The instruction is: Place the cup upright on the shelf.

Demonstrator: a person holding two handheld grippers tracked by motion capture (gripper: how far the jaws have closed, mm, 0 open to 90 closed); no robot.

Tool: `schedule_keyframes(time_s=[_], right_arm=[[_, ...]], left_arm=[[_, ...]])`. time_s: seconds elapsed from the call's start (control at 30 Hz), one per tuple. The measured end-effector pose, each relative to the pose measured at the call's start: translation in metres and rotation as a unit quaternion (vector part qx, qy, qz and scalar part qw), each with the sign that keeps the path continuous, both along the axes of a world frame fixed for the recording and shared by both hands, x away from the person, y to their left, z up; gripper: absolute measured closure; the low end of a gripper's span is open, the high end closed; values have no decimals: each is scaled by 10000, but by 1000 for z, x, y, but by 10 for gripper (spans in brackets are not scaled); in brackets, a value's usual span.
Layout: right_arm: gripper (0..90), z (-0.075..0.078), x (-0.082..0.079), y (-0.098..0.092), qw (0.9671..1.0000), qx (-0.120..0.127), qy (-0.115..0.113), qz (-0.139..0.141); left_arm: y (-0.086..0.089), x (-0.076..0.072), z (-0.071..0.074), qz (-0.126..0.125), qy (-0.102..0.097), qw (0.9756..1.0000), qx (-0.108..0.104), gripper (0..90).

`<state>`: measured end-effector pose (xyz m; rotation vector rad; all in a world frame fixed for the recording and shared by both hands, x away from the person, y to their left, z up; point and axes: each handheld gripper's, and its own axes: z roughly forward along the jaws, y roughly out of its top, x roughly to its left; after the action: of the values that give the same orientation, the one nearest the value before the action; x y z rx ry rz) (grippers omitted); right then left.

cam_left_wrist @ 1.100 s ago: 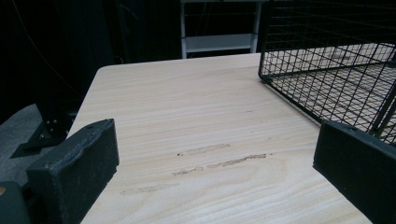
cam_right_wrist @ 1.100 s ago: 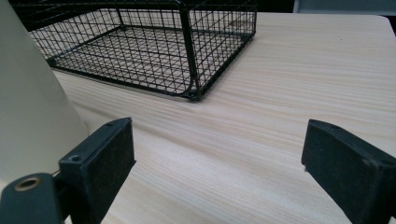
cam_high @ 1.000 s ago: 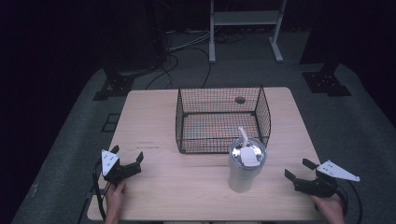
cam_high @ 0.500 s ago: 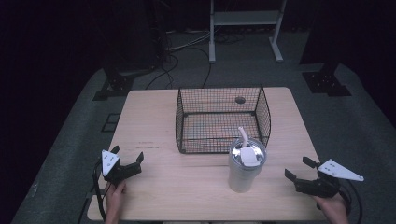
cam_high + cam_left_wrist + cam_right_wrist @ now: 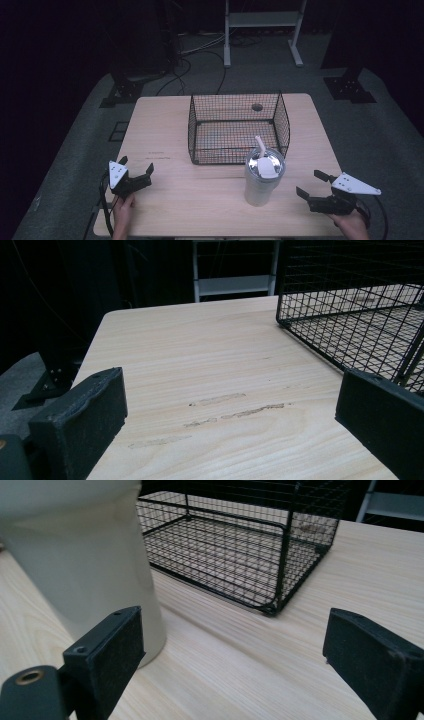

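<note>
Tumbler (image 5: 263, 176) with its lid and straw stands upright on the table (image 5: 200, 195), just in front of the wire basket (image 5: 235, 127) at its near right corner. My right claw (image 5: 311, 186) sits released, jaws spread wide, near the tumbler's right side and aimed at it but not touching. My left claw (image 5: 136, 171) rests well apart at the table's near left, jaws also spread, gripping nothing.

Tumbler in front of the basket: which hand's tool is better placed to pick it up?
Right. The right tool sits open just beside the tumbler; the left tool, also open, is farther off across the table.
</note>
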<state>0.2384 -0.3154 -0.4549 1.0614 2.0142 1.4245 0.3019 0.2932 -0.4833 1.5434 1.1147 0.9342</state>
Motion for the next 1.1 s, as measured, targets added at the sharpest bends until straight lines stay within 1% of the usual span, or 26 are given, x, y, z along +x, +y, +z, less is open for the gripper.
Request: schedule_keyframes(time_s=[0.23,0.47,0.53,0.67,0.8,1.1], right_arm=[[87,5,-4,10,9995,-105,-23,280],[87,10,-6,17,9989,-87,-71,453],[87,11,-8,22,9983,-81,-72,564],[88,11,-9,28,9973,-105,-102,720],[87,9,-10,33,9968,-53,-43,796],[87,8,-12,43,9949,-52,-42,1010]], left_arm=[[0,0,0,-7,0,10000,5,0],[0,0,0,-6,2,10000,5,0],[0,0,0,-6,-4,10000,12,0],[0,0,0,-9,-3,10000,8,0],[0,0,0,-14,-9,10000,9,0],[0,0,0,-11,-10,10000,8,0]])
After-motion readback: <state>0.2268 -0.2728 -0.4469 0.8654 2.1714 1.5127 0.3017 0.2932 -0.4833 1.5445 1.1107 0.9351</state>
